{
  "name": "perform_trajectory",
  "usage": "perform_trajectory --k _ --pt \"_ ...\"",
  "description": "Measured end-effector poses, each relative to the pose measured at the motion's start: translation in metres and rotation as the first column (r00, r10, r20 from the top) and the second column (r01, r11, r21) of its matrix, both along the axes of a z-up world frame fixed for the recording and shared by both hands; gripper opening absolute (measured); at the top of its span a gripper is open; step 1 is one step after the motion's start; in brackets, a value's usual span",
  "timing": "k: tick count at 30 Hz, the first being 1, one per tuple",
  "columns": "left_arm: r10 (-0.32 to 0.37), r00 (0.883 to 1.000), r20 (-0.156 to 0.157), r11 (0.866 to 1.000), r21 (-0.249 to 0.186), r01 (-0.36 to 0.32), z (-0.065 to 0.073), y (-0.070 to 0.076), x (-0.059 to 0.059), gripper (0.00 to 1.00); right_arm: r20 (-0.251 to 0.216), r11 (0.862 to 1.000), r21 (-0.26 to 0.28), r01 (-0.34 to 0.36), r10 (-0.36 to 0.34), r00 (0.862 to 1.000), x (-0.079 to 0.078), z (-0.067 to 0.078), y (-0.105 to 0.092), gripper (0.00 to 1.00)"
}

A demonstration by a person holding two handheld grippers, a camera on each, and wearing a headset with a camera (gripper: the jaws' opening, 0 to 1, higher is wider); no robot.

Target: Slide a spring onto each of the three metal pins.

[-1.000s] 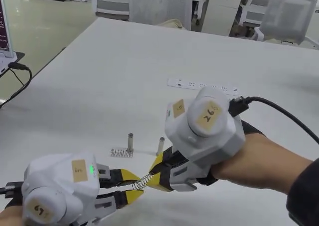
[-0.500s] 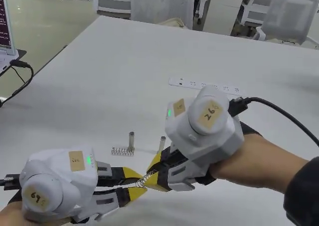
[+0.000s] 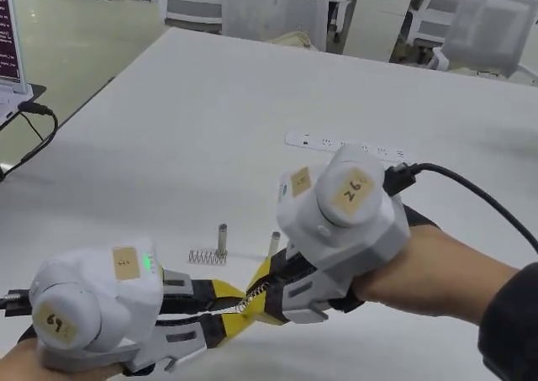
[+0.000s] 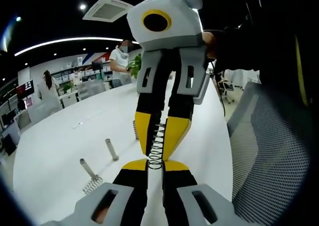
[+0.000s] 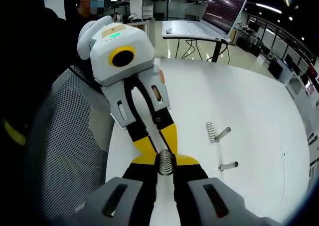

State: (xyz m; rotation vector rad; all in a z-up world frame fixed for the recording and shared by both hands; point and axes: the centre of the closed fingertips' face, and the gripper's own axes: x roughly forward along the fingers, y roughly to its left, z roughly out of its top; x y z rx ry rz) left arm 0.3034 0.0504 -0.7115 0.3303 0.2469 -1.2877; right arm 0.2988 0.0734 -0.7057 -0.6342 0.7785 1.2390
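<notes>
The left gripper (image 3: pixel 229 308) and the right gripper (image 3: pixel 262 295) meet nose to nose at the near edge of the table (image 3: pixel 252 103), with one spring (image 4: pixel 158 138) shared between them. The left jaws are almost shut and pinch the spring's near end. The right jaws are closed to about the spring's width and lie along its sides.

Just beyond the tips, two pins stand upright. A second spring (image 3: pixel 202 256) lies flat at the foot of the left pin (image 3: pixel 222 239), while the right pin (image 3: pixel 273 243) is bare. A power strip (image 3: pixel 345 145) lies well beyond them.

The danger is in the handover. If one gripper lets go while the spring is squeezed or bowed, the spring may flick out and roll off. Pulling while both grippers hold it could stretch or kink the coils, and then it would bind on a pin. The pins look free-standing, so a low sweep of either gripper could knock one over.
</notes>
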Motion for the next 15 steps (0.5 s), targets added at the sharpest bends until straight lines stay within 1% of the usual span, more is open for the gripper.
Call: perform_trajectory --k 5,7,9,10,13,15 --pt "-0.006 1.000 0.026 1.000 0.015 0.006 -0.0007 -0.0010 0.0006 0.03 -0.004 1.000 -0.025 -0.012 0.012 1.000 -0.0005 -0.0008 -0.0012 0.08" --pt "-0.003 0.999 0.032 1.000 0.021 0.002 -0.0010 0.0000 0.0018 0.06 -0.010 0.999 -0.032 -0.016 0.016 1.000 -0.0011 -0.0002 -0.0011 0.08" --pt "0.009 1.000 0.023 1.000 0.020 -0.009 -0.0017 0.0015 0.0036 0.11 -0.007 0.999 -0.038 -0.020 0.019 1.000 -0.0002 0.0002 -0.0017 0.08" --pt "0.009 1.000 0.019 1.000 0.019 -0.009 -0.0017 0.0024 0.0037 0.11 -0.008 0.999 -0.044 -0.021 0.021 1.000 0.0004 0.0004 -0.0025 0.08" --pt "0.018 1.000 0.024 1.000 0.021 -0.019 -0.0024 0.0045 0.0054 0.12 -0.005 0.998 -0.059 -0.021 0.021 1.000 0.0037 0.0015 -0.0053 0.08" --pt "0.028 0.999 0.021 0.999 0.023 -0.029 -0.0038 0.0064 0.0065 0.16 -0.004 0.998 -0.067 -0.020 0.020 1.000 0.0056 0.0027 -0.0073 0.08"
